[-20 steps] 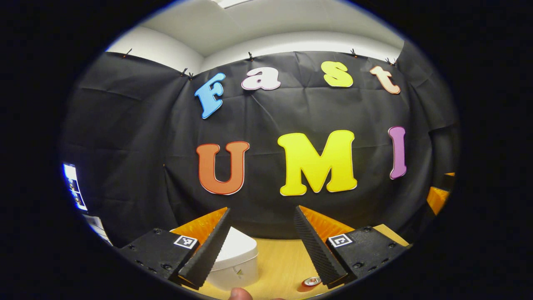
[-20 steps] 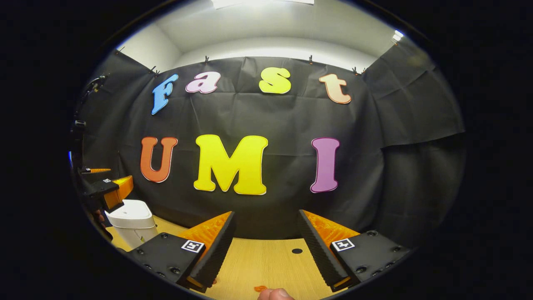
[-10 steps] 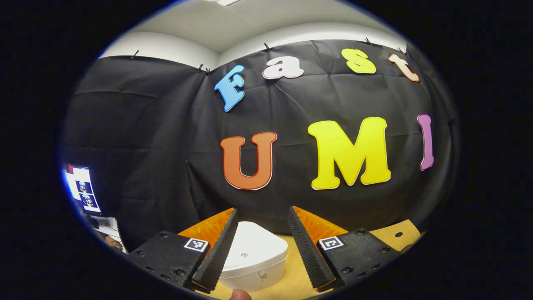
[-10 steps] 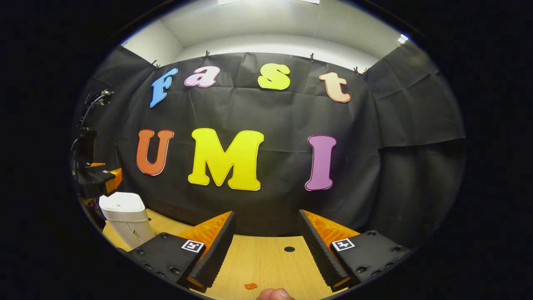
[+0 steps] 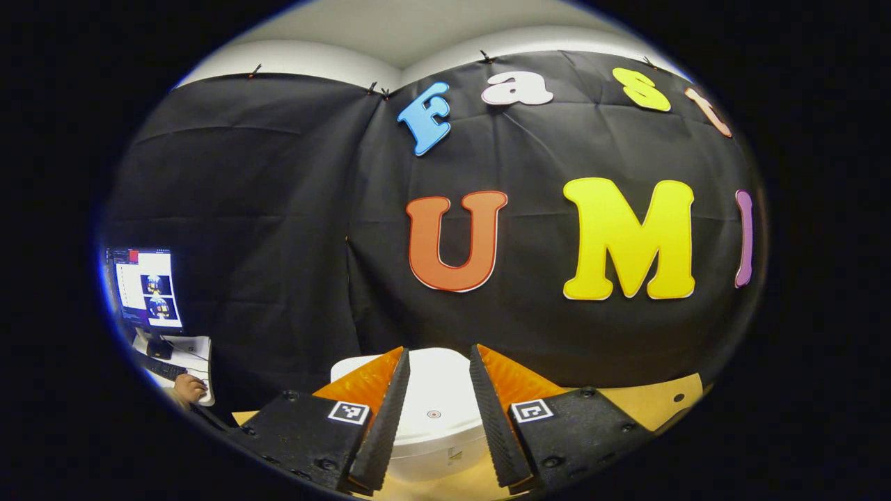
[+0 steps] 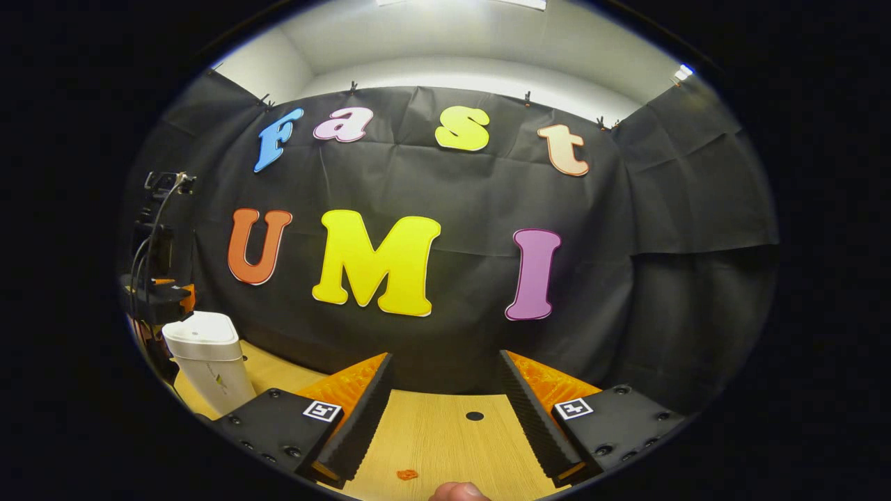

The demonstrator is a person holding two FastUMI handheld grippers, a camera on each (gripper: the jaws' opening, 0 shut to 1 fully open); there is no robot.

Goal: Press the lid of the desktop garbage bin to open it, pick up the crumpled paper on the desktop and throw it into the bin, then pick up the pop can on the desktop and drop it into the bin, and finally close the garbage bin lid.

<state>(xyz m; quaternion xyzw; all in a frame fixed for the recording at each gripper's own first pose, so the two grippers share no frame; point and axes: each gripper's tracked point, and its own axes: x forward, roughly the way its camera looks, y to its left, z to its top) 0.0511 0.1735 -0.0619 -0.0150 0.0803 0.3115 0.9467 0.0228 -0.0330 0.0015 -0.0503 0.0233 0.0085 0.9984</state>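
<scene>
We hold the left gripper, fingers spread, above the bin at lower centre; next we press its lid. The right gripper waits, fingers spread.

We see a wooden surface with a dark round hole and a small orange scrap; far left, a lit monitor stands above a keyboard and papers.

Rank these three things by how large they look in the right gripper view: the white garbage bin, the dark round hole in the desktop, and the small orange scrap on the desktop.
1. The garbage bin, clearly the largest.
2. and 3. The round hole and the orange scrap look alike in size; the scrap lies nearer the camera, so I do not rank them.
</scene>
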